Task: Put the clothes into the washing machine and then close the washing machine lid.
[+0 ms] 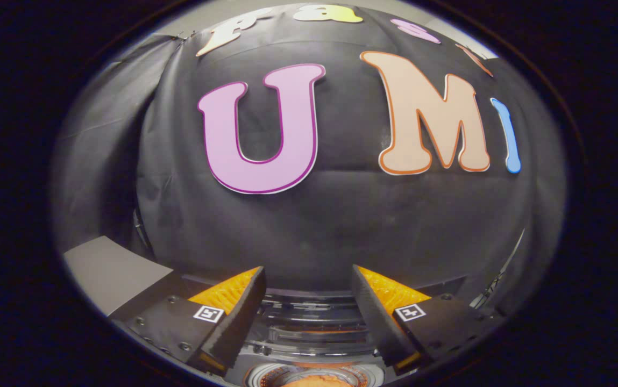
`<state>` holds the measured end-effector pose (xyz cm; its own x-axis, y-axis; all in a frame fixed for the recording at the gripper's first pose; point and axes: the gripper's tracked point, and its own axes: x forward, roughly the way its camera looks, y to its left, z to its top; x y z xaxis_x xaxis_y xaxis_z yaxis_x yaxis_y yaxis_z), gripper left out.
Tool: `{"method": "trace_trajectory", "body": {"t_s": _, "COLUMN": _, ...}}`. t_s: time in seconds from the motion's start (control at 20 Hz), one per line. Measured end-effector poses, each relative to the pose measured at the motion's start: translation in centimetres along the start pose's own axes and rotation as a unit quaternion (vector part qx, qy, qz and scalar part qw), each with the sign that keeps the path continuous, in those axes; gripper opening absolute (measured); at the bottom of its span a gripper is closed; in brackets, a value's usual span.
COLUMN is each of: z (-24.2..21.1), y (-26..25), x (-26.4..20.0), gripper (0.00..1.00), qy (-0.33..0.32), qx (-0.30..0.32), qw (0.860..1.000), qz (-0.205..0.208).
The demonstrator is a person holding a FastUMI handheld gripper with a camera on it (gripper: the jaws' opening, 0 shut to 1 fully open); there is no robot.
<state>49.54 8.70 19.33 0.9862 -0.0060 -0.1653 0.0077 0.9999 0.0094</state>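
Observation:
My gripper [307, 279] is open, its two fingers apart with nothing between them, raised and facing the booth wall. Below and between the fingers lies the washing machine [309, 333], seen from above: a clear lid panel with dark ribs, and under it the round drum opening [314, 376]. Something orange [317, 382] shows inside the drum; I cannot tell whether it is cloth. I cannot tell how the lid stands.
A grey flat surface [107, 271] lies to the left of the left finger. The black cloth wall [309, 215] hangs close behind the machine, and a thin metal frame [502, 274] runs down to the right of the right finger.

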Motion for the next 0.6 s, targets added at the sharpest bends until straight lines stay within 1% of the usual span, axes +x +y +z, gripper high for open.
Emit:
{"method": "trace_trajectory", "body": {"t_s": 0.15, "z": -1.2, "y": -0.3, "x": 0.9, "gripper": 1.0, "qy": 0.016, "qx": -0.018, "qw": 1.0, "qz": -0.014}}
{"method": "trace_trajectory", "body": {"t_s": 0.25, "z": -1.2, "y": -0.5, "x": 0.9, "gripper": 1.0, "qy": 0.014, "qx": -0.015, "qw": 1.0, "qz": -0.021}}
{"method": "trace_trajectory", "body": {"t_s": 0.6, "z": -1.7, "y": -0.3, "x": -2.4, "gripper": 1.0, "qy": 0.011, "qx": -0.021, "qw": 0.999, "qz": -0.022}}
